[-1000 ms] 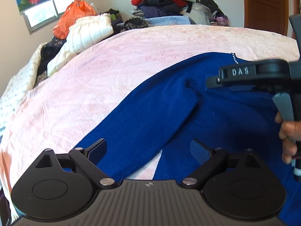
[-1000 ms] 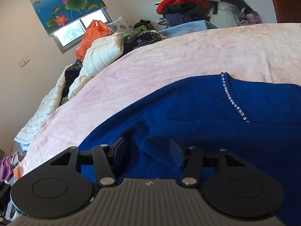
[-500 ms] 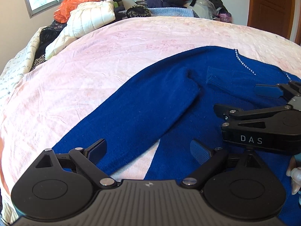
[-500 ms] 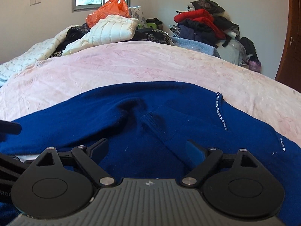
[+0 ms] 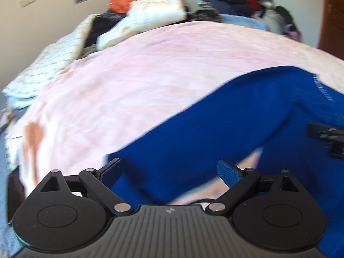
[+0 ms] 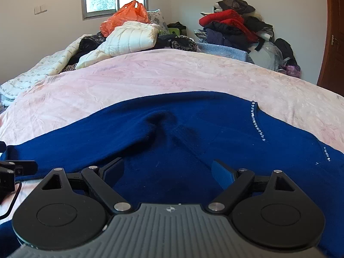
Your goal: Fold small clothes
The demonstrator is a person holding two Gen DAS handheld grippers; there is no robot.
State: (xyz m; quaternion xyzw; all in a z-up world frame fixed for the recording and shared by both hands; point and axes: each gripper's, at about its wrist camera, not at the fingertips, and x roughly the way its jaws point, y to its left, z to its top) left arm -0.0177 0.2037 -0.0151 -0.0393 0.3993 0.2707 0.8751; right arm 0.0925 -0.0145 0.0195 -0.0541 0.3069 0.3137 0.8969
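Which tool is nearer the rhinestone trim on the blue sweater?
Right. The right tool hangs over the sweater body, the rhinestone trim just ahead to its right. The left tool is at the sleeve's end, and the trim lies far off at its view's right edge.

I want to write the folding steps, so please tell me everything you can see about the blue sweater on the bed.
The blue sweater is a deep blue, soft-looking knit lying spread on the pink bedcover. A line of small clear stones runs down beside its neckline. One long sleeve reaches out sideways, and the cloth bunches in a fold near the armpit. Neither open gripper grips it.
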